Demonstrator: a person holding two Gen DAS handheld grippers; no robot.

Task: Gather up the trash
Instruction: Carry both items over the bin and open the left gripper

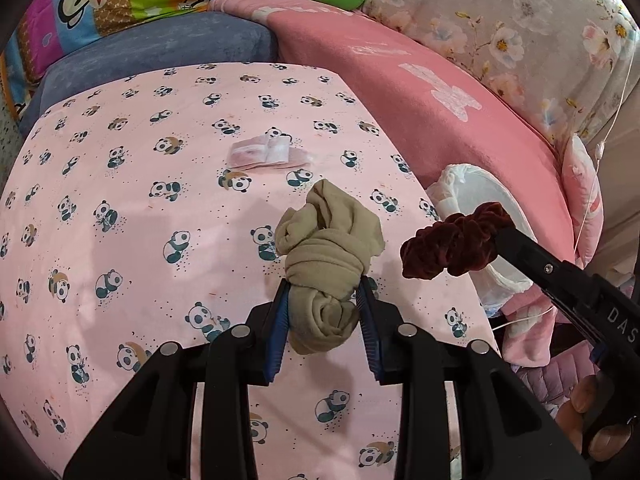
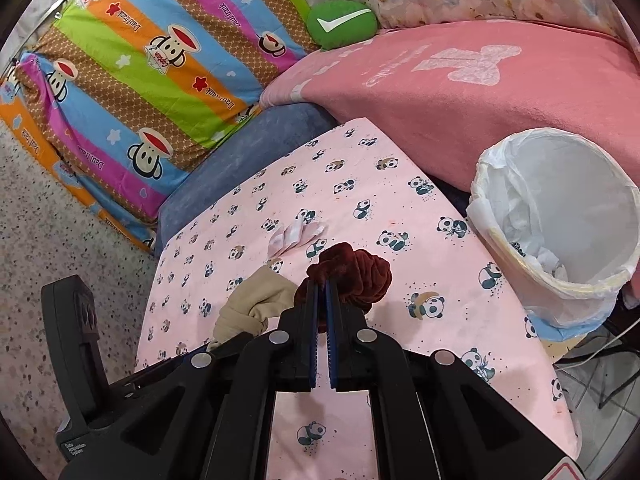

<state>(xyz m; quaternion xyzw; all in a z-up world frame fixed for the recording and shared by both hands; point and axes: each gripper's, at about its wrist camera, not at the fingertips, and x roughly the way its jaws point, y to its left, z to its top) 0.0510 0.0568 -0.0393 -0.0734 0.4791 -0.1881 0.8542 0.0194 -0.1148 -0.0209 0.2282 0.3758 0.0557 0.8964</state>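
Observation:
My left gripper [image 1: 323, 285] is shut on a knotted beige stocking [image 1: 326, 256], held above the pink panda cloth [image 1: 120, 184]; the stocking also shows in the right wrist view [image 2: 252, 308]. My right gripper [image 2: 322, 280] is shut on a dark red velvet scrunchie [image 2: 352, 268], also seen in the left wrist view [image 1: 452, 246], just right of the stocking. A small clear pink wrapper [image 1: 264, 154] lies flat on the cloth ahead of both grippers [image 2: 298, 236]. A white-lined trash bin [image 2: 560, 232] stands off the cloth's right edge.
A pink blanket [image 2: 480, 92] lies behind and to the right. A striped monkey-print pillow [image 2: 152, 64], a blue cushion [image 2: 248, 152] and a green round cushion [image 2: 342, 24] sit at the back. Speckled floor [image 2: 60, 240] is to the left.

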